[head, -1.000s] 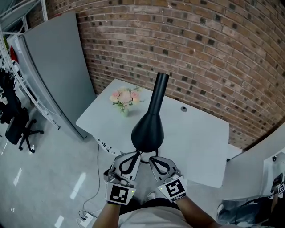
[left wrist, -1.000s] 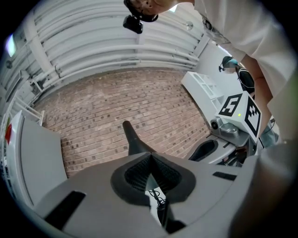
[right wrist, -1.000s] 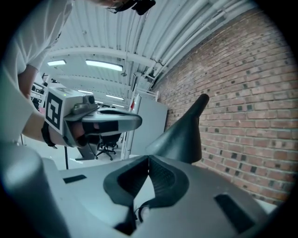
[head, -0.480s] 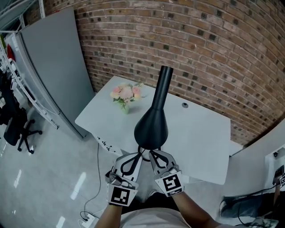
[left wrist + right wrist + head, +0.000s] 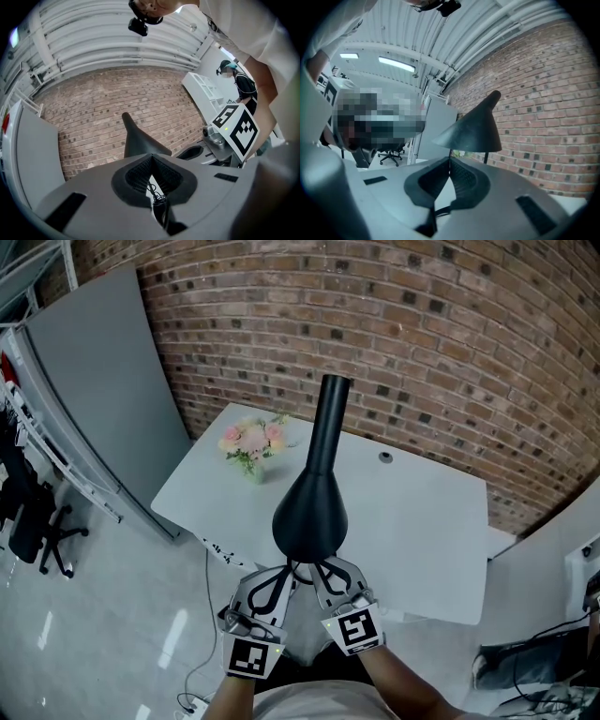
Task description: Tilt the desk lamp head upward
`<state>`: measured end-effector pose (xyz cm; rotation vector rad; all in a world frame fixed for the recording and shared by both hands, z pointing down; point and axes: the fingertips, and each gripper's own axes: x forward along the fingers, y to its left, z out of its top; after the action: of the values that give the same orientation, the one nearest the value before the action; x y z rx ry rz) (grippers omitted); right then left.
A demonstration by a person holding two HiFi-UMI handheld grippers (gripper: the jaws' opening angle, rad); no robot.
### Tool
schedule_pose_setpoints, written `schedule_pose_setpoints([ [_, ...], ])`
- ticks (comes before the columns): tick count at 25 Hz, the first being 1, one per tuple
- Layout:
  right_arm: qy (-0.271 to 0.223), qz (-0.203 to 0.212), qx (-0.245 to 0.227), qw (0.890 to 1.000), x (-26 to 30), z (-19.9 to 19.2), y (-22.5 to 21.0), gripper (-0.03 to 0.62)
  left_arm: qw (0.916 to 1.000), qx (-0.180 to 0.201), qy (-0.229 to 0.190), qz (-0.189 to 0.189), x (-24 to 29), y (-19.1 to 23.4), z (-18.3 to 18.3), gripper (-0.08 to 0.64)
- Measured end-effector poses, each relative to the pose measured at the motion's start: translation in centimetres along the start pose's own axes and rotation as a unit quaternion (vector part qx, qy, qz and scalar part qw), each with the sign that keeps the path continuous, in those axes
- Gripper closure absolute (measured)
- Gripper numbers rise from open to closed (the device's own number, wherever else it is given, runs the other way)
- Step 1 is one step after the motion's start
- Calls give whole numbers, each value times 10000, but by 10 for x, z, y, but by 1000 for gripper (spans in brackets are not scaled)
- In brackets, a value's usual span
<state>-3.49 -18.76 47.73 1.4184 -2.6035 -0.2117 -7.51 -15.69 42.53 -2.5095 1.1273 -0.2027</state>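
Here, at the approach step, the matte black conical desk lamp head [image 5: 310, 514] is shown just ahead of the left claw [image 5: 285, 567] and right claw [image 5: 318, 569], both pressed together and empty; an upward nudge under its rim is judged next.

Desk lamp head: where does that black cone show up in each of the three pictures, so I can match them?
Head view: the desk lamp head is at the centre, wide end nearest the camera.
Left gripper view: it is just left of centre, rising behind the jaws.
Right gripper view: it is right of centre, seen from the side.
Shared landmark: the brick wall behind it.
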Motion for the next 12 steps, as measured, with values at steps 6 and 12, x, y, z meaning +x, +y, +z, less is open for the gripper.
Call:
schedule_pose_setpoints([
  [6,-150,-44,71,9999,8,0,-5,575,10000,-11,31,39,3,2,-7,555],
  [12,-343,32,123,9993,19,5,-4,575,9999,34,58,106,6,6,-11,555],
])
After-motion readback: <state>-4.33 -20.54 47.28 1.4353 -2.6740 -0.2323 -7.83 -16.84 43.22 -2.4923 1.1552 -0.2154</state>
